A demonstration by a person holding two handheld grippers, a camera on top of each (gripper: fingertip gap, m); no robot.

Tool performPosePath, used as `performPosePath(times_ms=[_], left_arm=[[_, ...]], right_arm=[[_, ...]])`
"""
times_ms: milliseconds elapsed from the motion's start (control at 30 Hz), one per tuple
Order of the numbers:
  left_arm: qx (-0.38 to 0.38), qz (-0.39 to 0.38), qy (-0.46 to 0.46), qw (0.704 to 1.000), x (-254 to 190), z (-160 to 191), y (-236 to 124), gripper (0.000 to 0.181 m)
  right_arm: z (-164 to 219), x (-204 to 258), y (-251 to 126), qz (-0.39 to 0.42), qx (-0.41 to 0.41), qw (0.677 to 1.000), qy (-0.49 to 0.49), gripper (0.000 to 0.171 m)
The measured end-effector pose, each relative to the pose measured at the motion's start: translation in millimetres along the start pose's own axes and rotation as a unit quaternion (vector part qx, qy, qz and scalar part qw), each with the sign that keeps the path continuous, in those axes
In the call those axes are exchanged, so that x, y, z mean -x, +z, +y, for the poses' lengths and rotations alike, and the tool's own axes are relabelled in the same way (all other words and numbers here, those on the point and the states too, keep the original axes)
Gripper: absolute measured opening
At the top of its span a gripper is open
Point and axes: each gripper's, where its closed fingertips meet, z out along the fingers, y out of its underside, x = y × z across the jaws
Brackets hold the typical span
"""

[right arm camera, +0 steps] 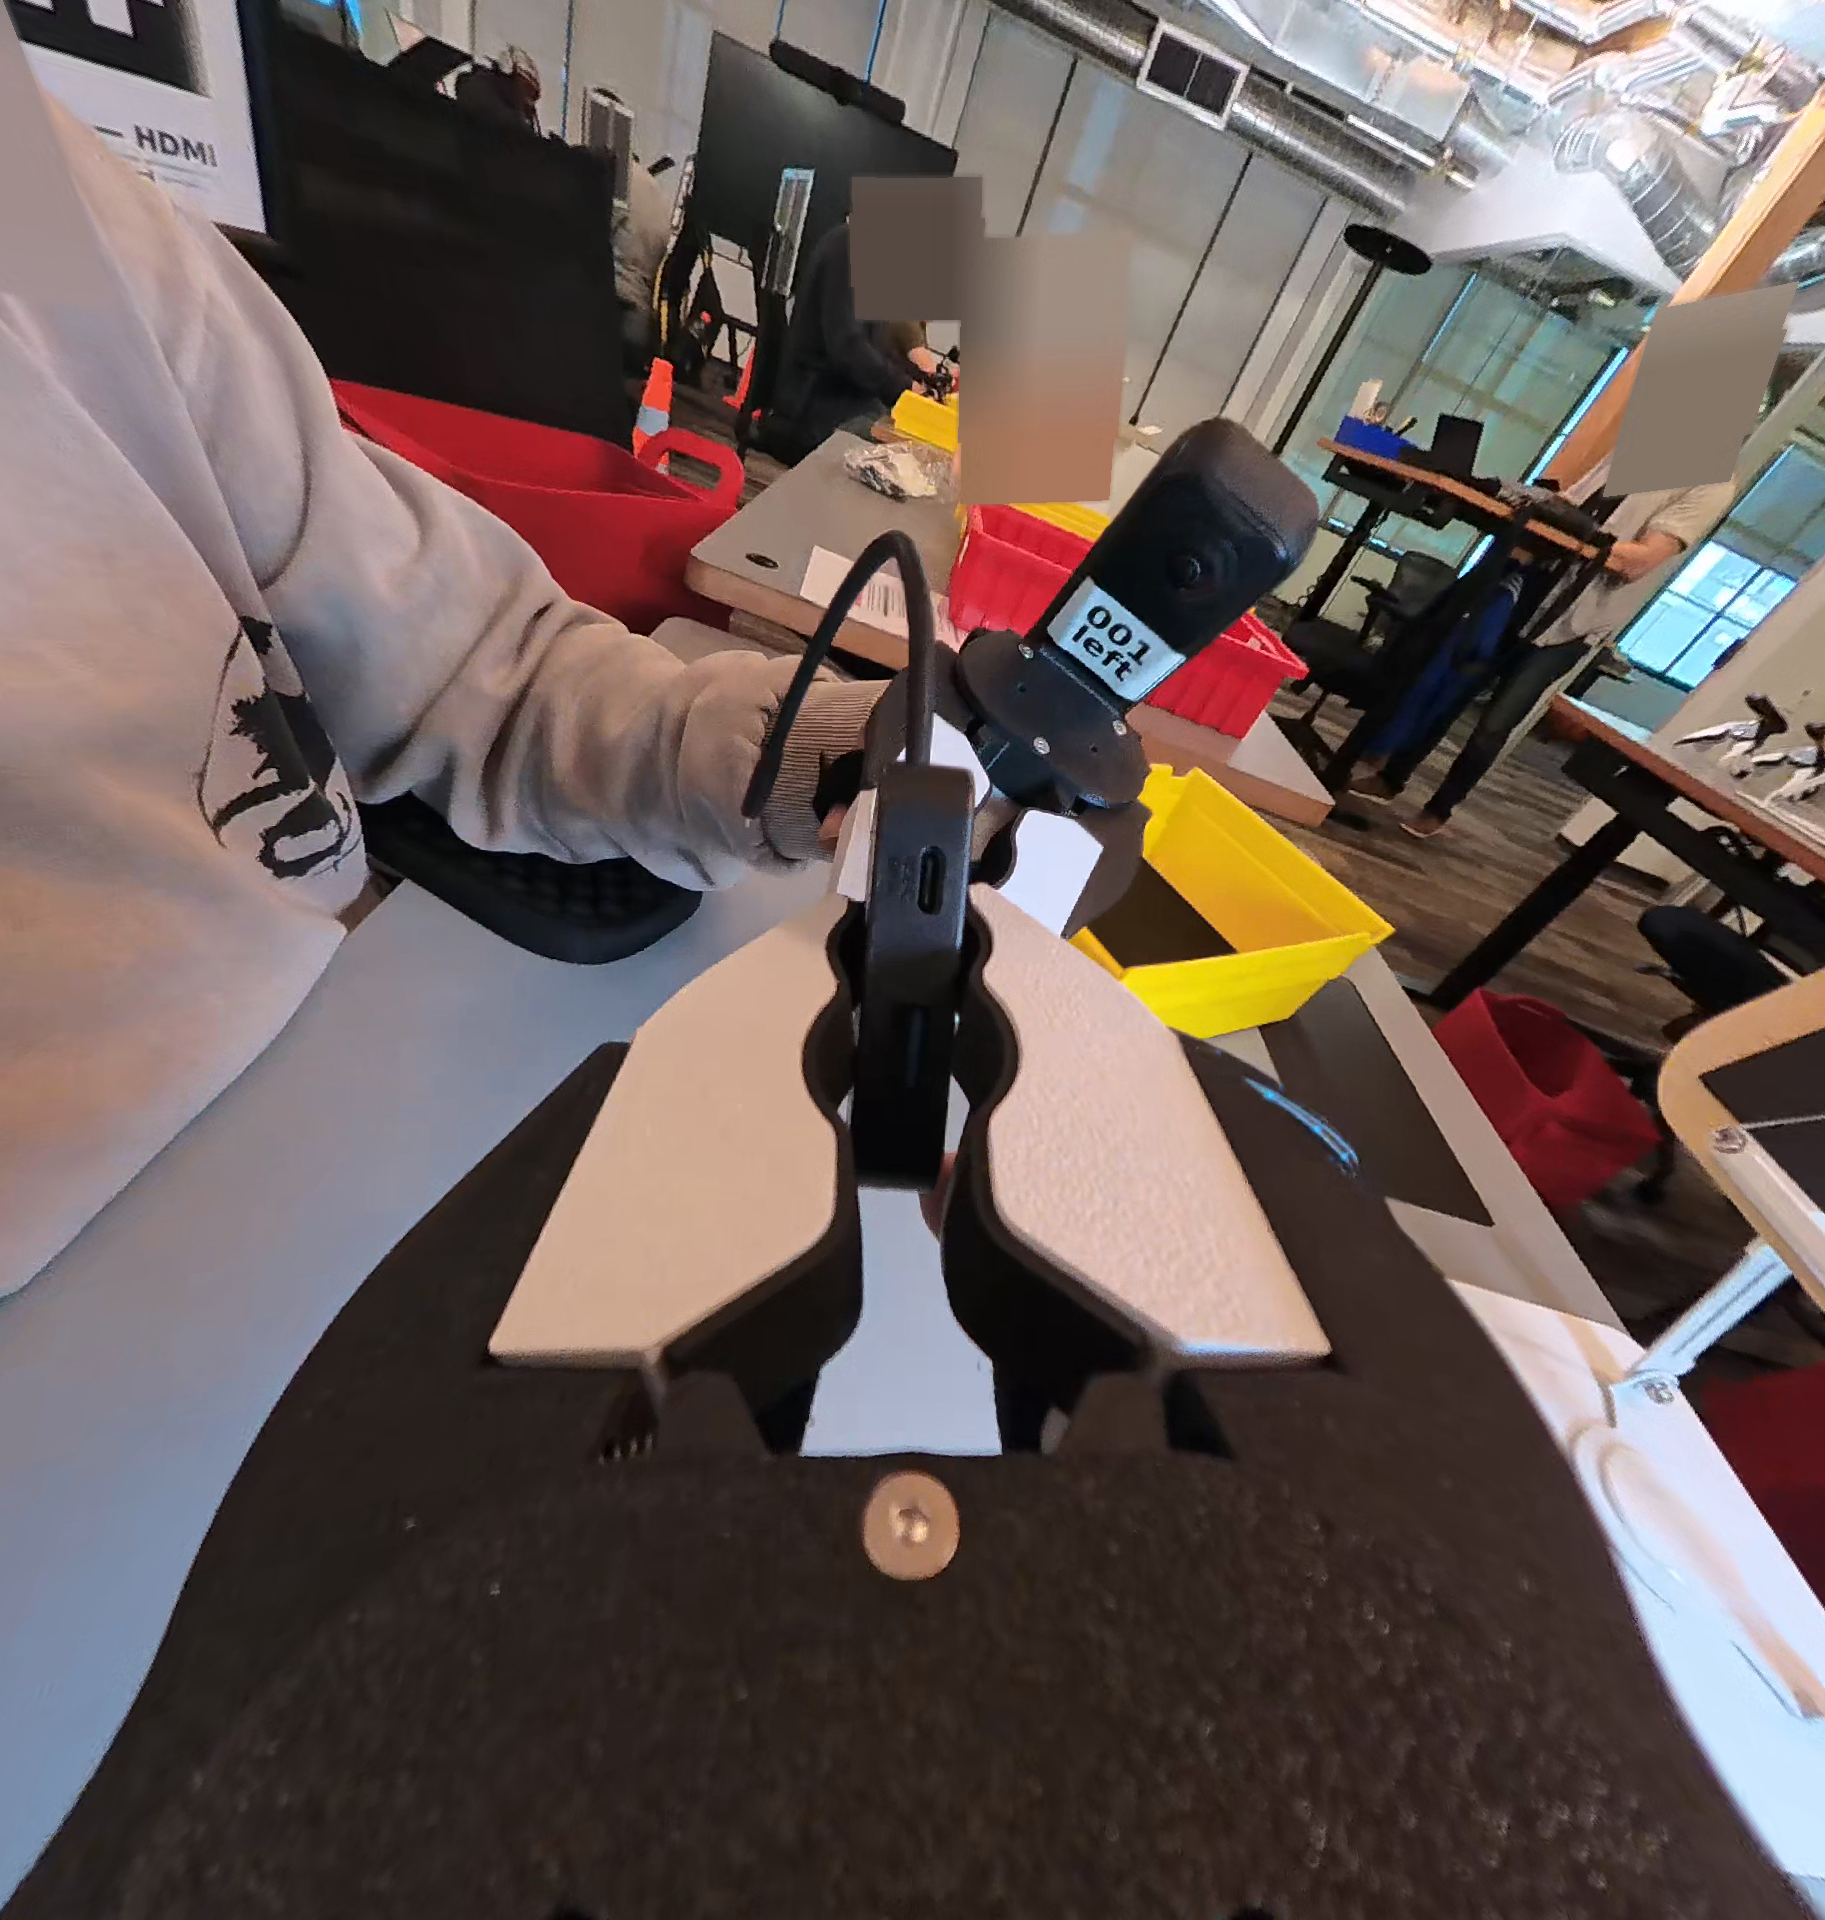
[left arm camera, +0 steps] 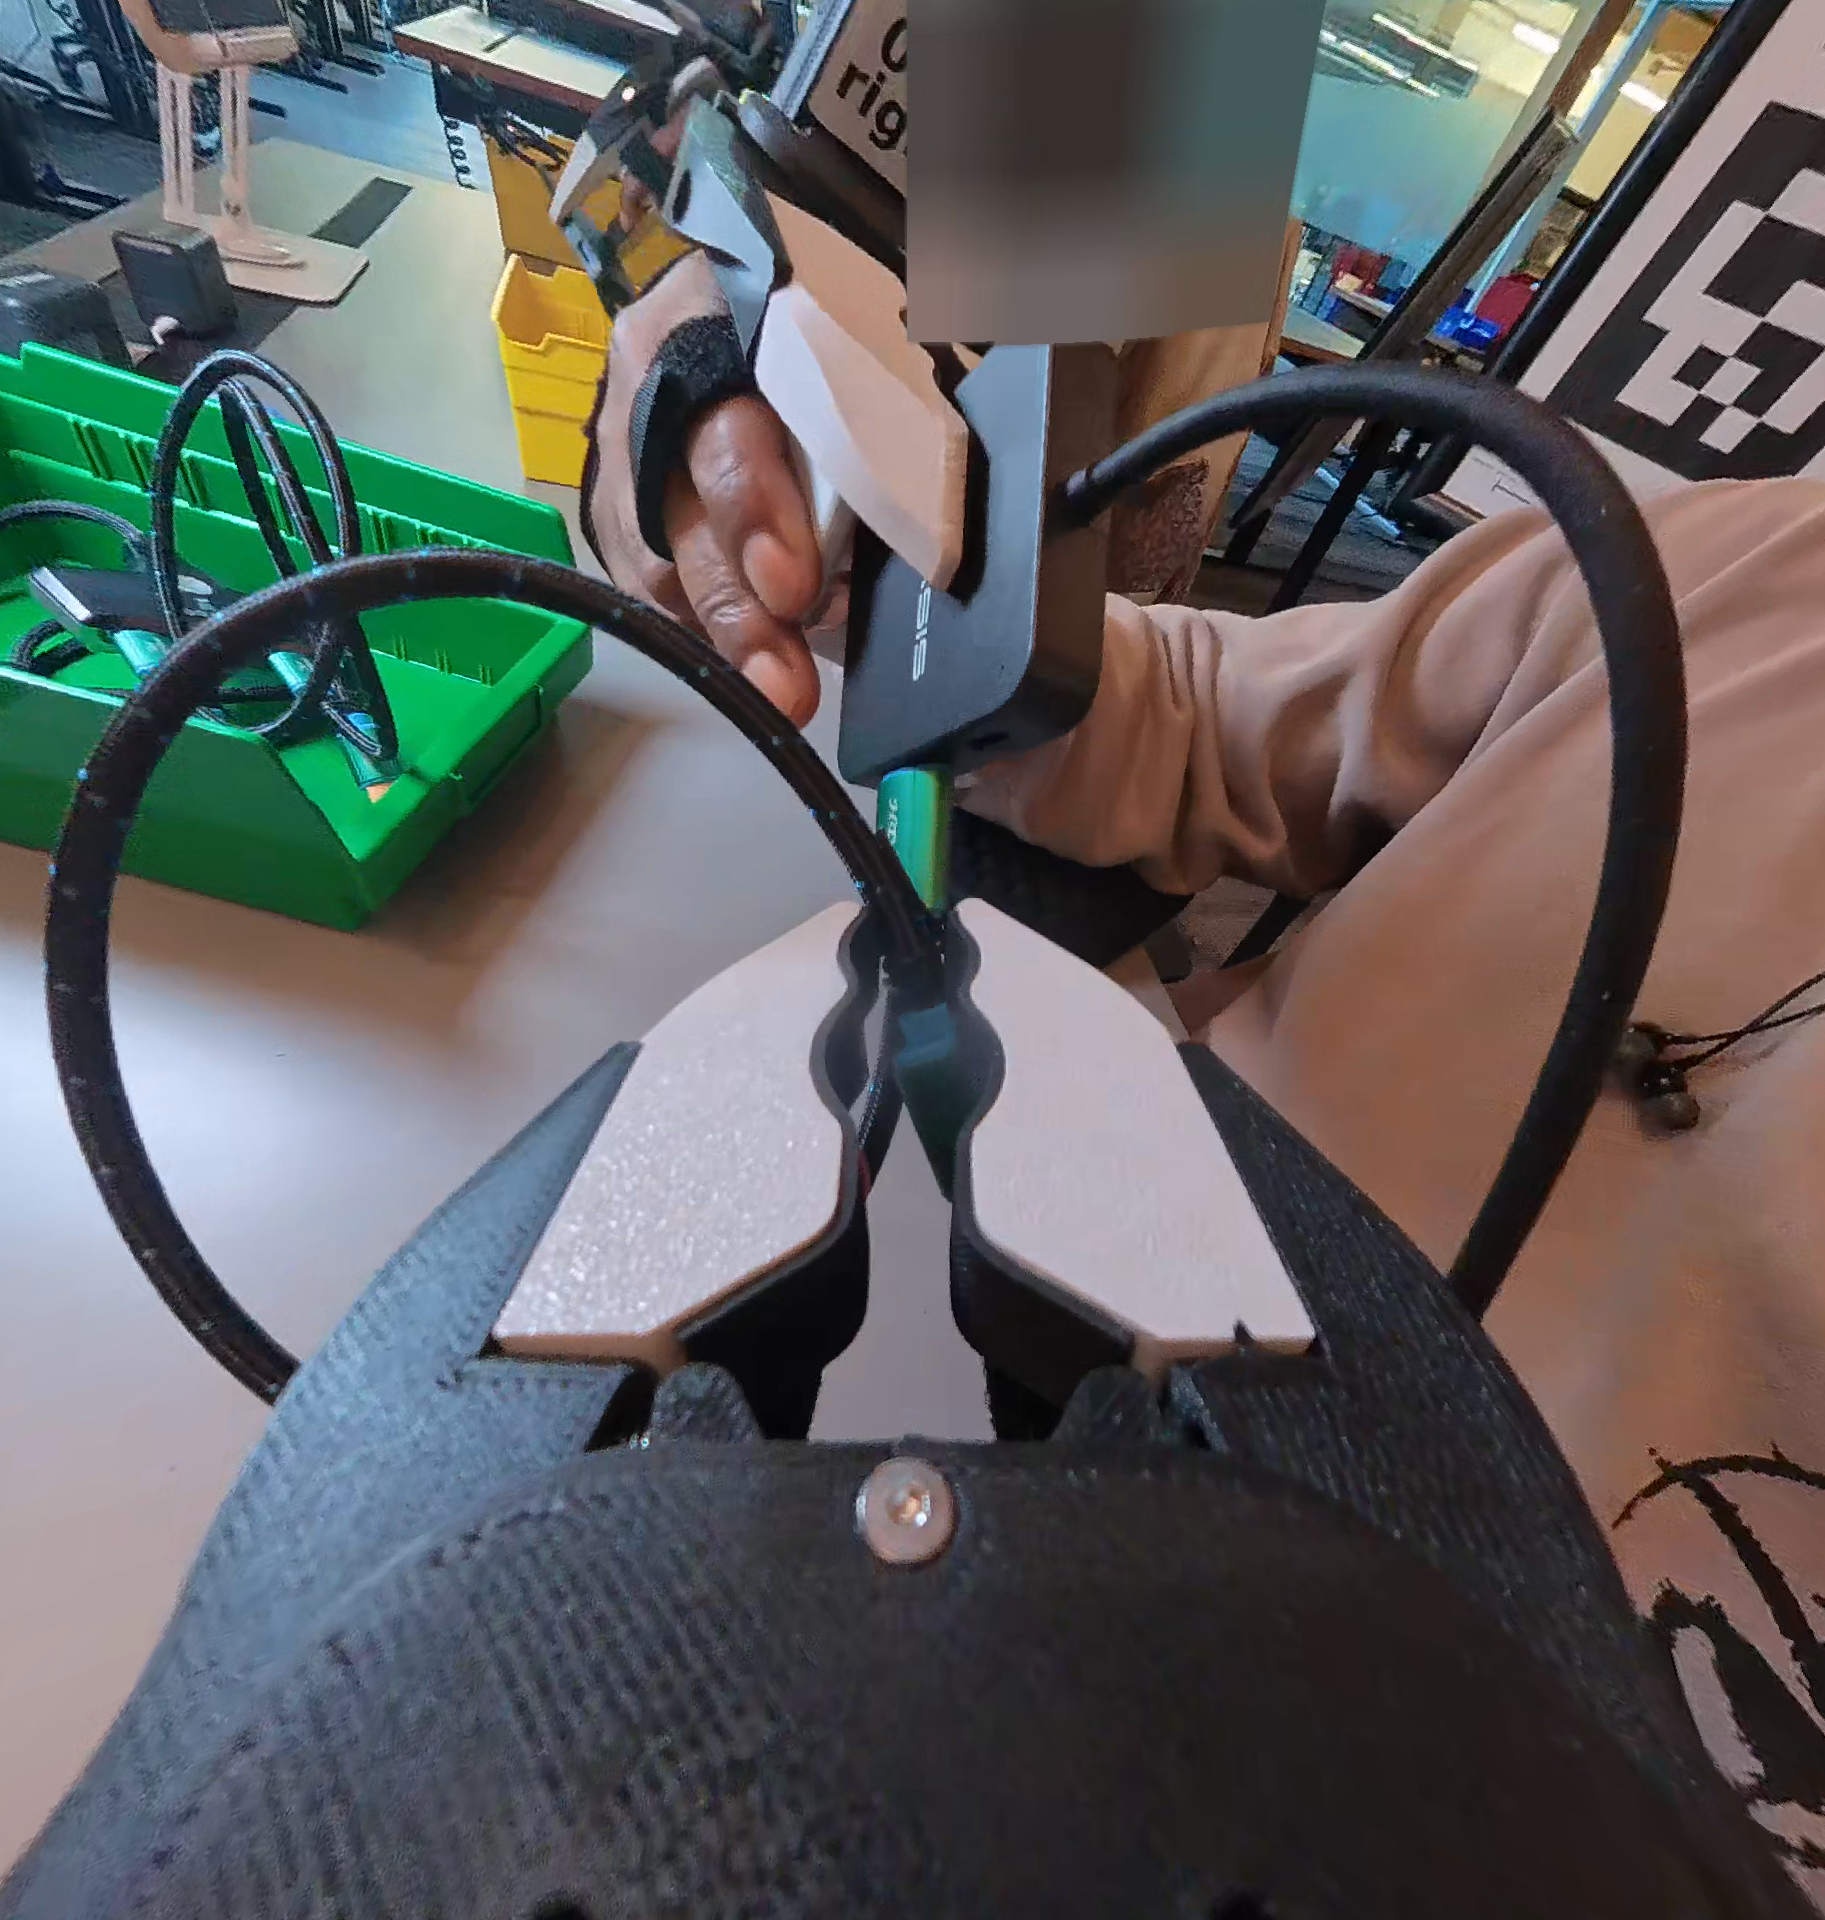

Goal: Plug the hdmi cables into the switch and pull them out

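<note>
- Switch (left arm camera: 975, 582): dark flat box, held up in the air above the table (left arm camera: 316, 1091), clamped edge-on between the pads of the right gripper (right arm camera: 908, 997). In right wrist view its narrow edge w/ a small port faces the camera (right arm camera: 913, 883). Thin black lead (left arm camera: 1614, 727) leaves its far end and arcs wide over the person's sleeve (left arm camera: 1355, 748).
- Table: pale grey-brown top, spans the lower left of left wrist view.
- Green bin (left arm camera: 264, 727): sits on the table at left, well apart from the switch. Holds more coiled braided cables and a dark flat device; count not clear.
- Yellow bin (right arm camera: 1230, 935): seen in right wrist view beyond the grippers, on the table edge.
- HDMI cable (left arm camera: 108, 831): black braided, forms a big loop to the left of the left gripper (left arm camera: 908, 987) and passes back between its fingers.
- Left gripper: fingers clenched on the cable right behind the plug; also visible in right wrist view just past the switch (right arm camera: 1043, 821), w/ a black camera on top.
- Right gripper: fingers grasping the switch body, approx. mid-length. A gloved hand (left arm camera: 710, 520) holds this gripper in left wrist view.
- Green plug (left arm camera: 918, 831): metallic connector shell, tip meets the lower end of the switch at a port. Looks seated; depth of insertion cannot be told.
</note>
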Motion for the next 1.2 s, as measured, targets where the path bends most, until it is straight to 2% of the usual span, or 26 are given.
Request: performPosePath(times_ms=[167,267,433,567,667,833,900,967,1000,1033,1100,1200], left_arm=[[0.006,-0.028,0.013,1.000,3,-4,-5,0.011],[-0.032,-0.076,0.025,0.996,15,-21,-17,0.014],[-0.153,-0.173,0.097,0.968,17,-69,-74,0.016],[-0.138,-0.242,0.110,0.954,29,-67,-106,0.020],[-0.132,-0.273,0.119,0.946,36,-65,-115,0.019],[-0.082,-0.343,0.138,0.926,60,-53,-118,0.018],[-0.059,-0.364,0.146,0.918,67,-47,-117,0.017],[-0.043,-0.371,0.151,0.915,71,-42,-115,0.017],[-0.036,-0.373,0.152,0.915,73,-40,-114,0.018],[-0.029,-0.376,0.154,0.913,75,-38,-113,0.018],[-0.013,-0.383,0.156,0.910,80,-33,-113,0.023],[0.013,-0.391,0.138,0.910,89,-21,-117,0.029]], right_arm=[[-2,-6,0,0.026,0.000,1.000,-0.005,0.015],[-11,-19,-4,0.071,-0.012,0.997,-0.026,0.015],[-19,-39,-28,0.137,-0.022,0.990,-0.036,0.015],[-17,-76,-64,0.263,0.028,0.963,-0.054,0.015],[-8,-107,-111,0.385,0.101,0.914,-0.080,0.015],[34,-149,-201,0.559,0.252,0.775,-0.154,0.015],[72,-162,-224,0.586,0.309,0.732,-0.158,0.014],[131,-170,-242,0.578,0.399,0.703,-0.110,0.015],[151,-173,-247,0.582,0.416,0.692,-0.099,0.015],[154,-177,-250,0.603,0.396,0.685,-0.102,0.015],[150,-178,-245,0.601,0.368,0.705,-0.082,0.017],[144,-173,-239,0.574,0.343,0.743,-0.018,0.044]])
